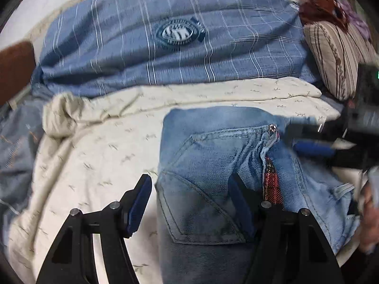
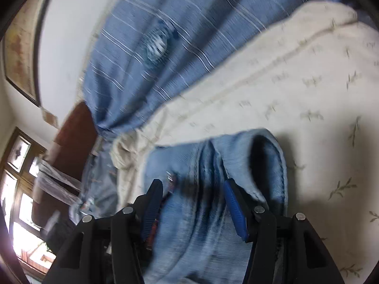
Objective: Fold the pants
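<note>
Light blue jeans lie bunched on a cream bed sheet, back pocket up and a strip of red plaid lining showing. My left gripper is open astride the jeans' left edge: one finger hangs over the sheet, the other over the pocket, and neither pad presses. My right gripper comes in from the right at the waistband. In the right wrist view a thick fold of the jeans fills the gap of the right gripper, and both blue pads sit against the denim.
A blue checked duvet with a round badge lies across the far side of the bed. A striped pillow sits at the far right and a brown headboard at the left. A hand shows at the right edge. A window is at the left.
</note>
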A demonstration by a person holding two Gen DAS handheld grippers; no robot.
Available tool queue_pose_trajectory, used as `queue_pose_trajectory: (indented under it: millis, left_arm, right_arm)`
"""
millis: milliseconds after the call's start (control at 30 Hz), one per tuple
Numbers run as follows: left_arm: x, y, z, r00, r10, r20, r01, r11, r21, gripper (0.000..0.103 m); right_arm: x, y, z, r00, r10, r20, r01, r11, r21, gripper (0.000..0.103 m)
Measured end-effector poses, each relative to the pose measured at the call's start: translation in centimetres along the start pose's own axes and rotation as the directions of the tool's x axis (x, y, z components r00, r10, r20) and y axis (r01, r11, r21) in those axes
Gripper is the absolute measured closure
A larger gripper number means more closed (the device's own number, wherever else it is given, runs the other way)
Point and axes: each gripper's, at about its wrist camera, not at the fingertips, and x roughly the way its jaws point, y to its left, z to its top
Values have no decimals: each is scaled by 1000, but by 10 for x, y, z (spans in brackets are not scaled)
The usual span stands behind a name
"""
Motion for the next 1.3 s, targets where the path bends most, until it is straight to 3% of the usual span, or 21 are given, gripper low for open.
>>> queue_pose_trajectory:
  millis: [167,300,433,567,667,767,867,967,1167,1300]
  left_arm:
    - [-1,12,-2,998,-56,-12,55,996,-65,33]
    - [-31,27,-6,996,-65,68,70,995,-75,33]
    - [-60,47,-11,989,-60,137,74,992,-100,32]
    - [-62,46,-20,995,-17,101,21,999,-37,32]
    - [-56,33,-27,999,-22,48,21,999,36,32]
    - [-39,21,-38,1000,15,-26,-12,995,101,32]
    - [-32,19,-41,999,13,-39,-9,995,102,32]
    - [-29,18,-44,999,16,-44,-11,995,101,32]
    - [-24,24,-48,997,-8,-70,10,999,31,31]
    - [-24,20,-50,998,17,-67,-13,998,57,31]
  right_arm:
    - [2,6,-6,999,-48,5,48,995,-92,48]
    - [-24,12,-16,999,5,38,-1,995,-96,46]
    - [-58,24,-37,996,47,81,-31,982,-187,46]
    - [-73,39,-58,996,21,90,4,962,-272,46]
    - [-72,38,-73,998,6,56,9,965,-263,46]
    - [-59,38,-80,996,-83,30,88,954,-286,46]
    - [-40,29,-86,987,-159,-27,144,945,-294,46]
    - [-36,32,-88,981,-191,-22,173,925,-337,46]
    - [-32,32,-90,978,-208,-23,186,913,-363,46]
    - [-32,29,-89,982,-185,-28,163,918,-362,45]
